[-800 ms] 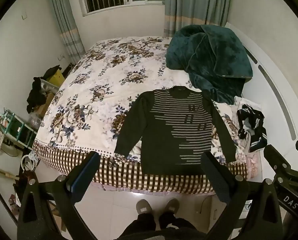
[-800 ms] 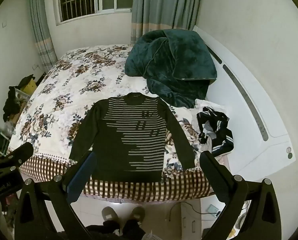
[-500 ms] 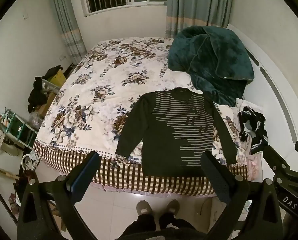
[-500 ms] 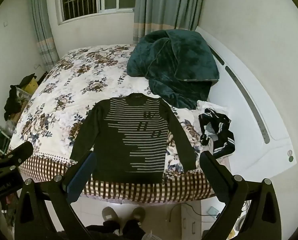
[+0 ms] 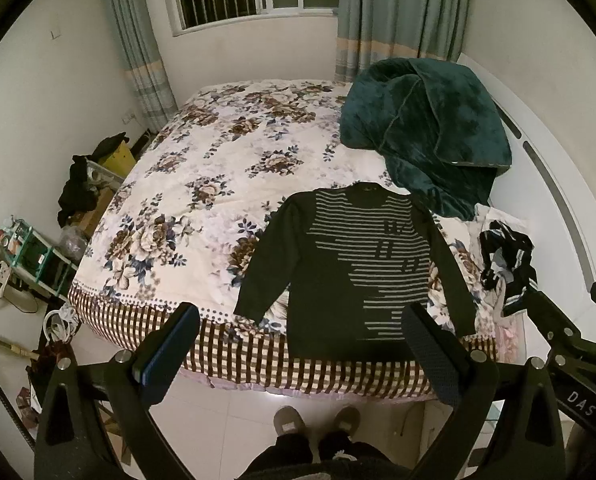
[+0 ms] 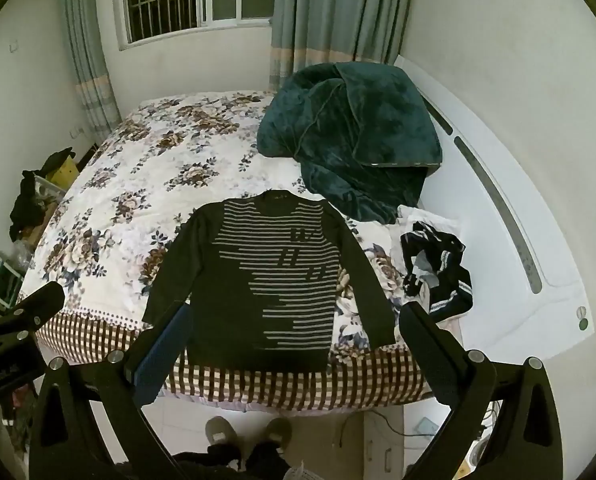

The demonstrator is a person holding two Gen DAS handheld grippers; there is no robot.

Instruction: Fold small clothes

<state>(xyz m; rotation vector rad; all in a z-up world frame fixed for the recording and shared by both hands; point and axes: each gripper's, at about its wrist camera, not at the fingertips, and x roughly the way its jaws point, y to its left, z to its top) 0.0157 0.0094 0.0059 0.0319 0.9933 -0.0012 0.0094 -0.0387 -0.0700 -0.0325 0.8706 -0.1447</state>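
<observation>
The sweater [image 5: 353,264] in the middle of the frame is dark with thin light stripes. The bedspread [image 5: 202,184] is white with brown and blue flowers, and its edge has brown and white checks. The blanket [image 5: 429,132] at the upper right is dark green. The clothes [image 6: 437,272] at the right are black and white. The curtains [image 5: 401,12] at the top are grey-blue.

The striped sweater [image 6: 276,280] lies flat on the floral bed [image 6: 138,184]; the right gripper [image 6: 292,344] hovers with fingers spread wide.
</observation>
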